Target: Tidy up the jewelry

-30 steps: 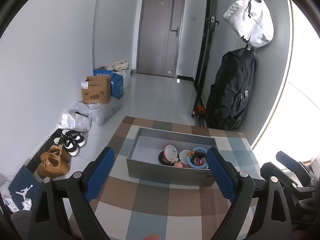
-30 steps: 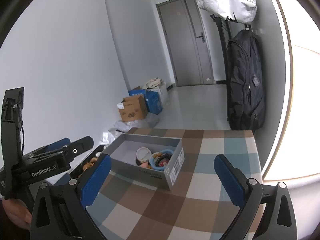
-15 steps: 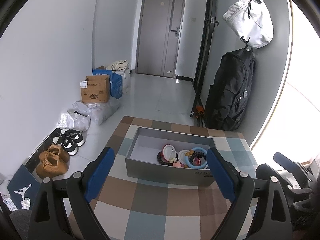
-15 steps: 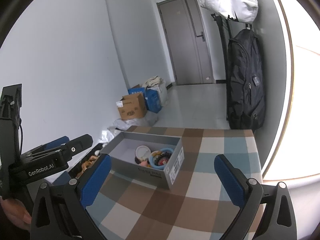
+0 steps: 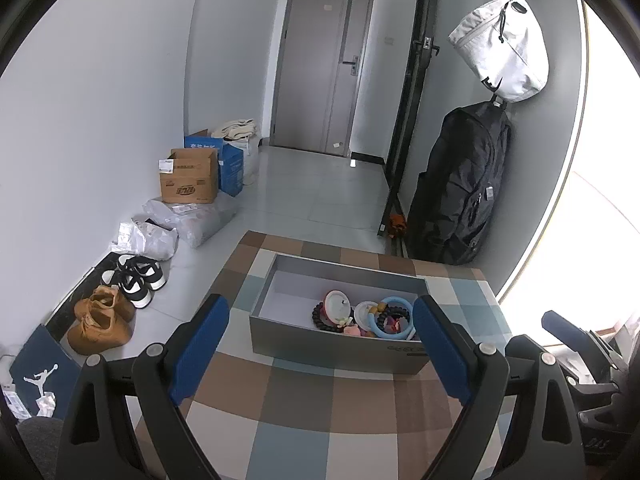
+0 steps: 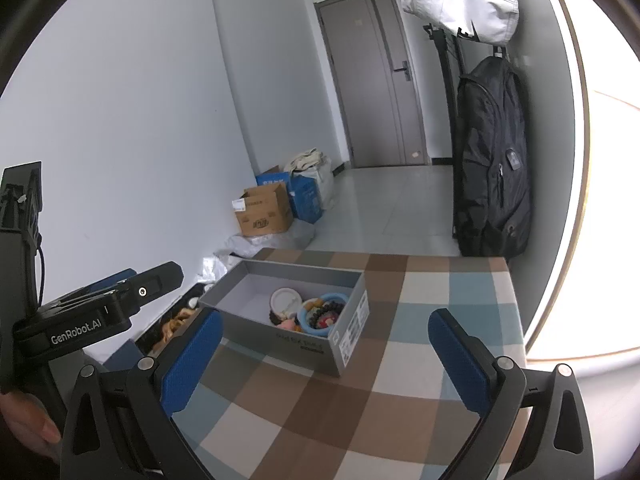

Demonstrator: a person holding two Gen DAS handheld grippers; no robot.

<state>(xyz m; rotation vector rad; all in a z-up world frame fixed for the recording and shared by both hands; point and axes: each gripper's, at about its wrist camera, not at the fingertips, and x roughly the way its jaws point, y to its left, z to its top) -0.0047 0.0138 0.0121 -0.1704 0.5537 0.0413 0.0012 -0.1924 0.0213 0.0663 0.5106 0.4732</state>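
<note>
An open grey box (image 5: pixel 340 344) (image 6: pixel 280 344) sits on the checked tablecloth (image 5: pixel 304 400) (image 6: pixel 420 292). Jewelry is piled at its right end: a blue bangle (image 5: pixel 394 320) (image 6: pixel 316 318), a dark bead bracelet (image 5: pixel 320 316), a white round piece (image 5: pixel 337 304) (image 6: pixel 285 300) and small pink bits. The box's left half is bare. My left gripper (image 5: pixel 319 304) hovers in front of the box, open, with nothing between its blue pads. My right gripper (image 6: pixel 325 316) stands open to the right of the box, also holding nothing. Each gripper shows at the edge of the other's view.
The table's left edge drops to a floor with black-and-white shoes (image 5: pixel 136 276), brown shoes (image 5: pixel 102 320), plastic bags and a cardboard box (image 5: pixel 188 176). A black backpack (image 5: pixel 460 192) and a white bag (image 5: pixel 504 48) hang on the right wall. A grey door (image 5: pixel 324 64) stands beyond.
</note>
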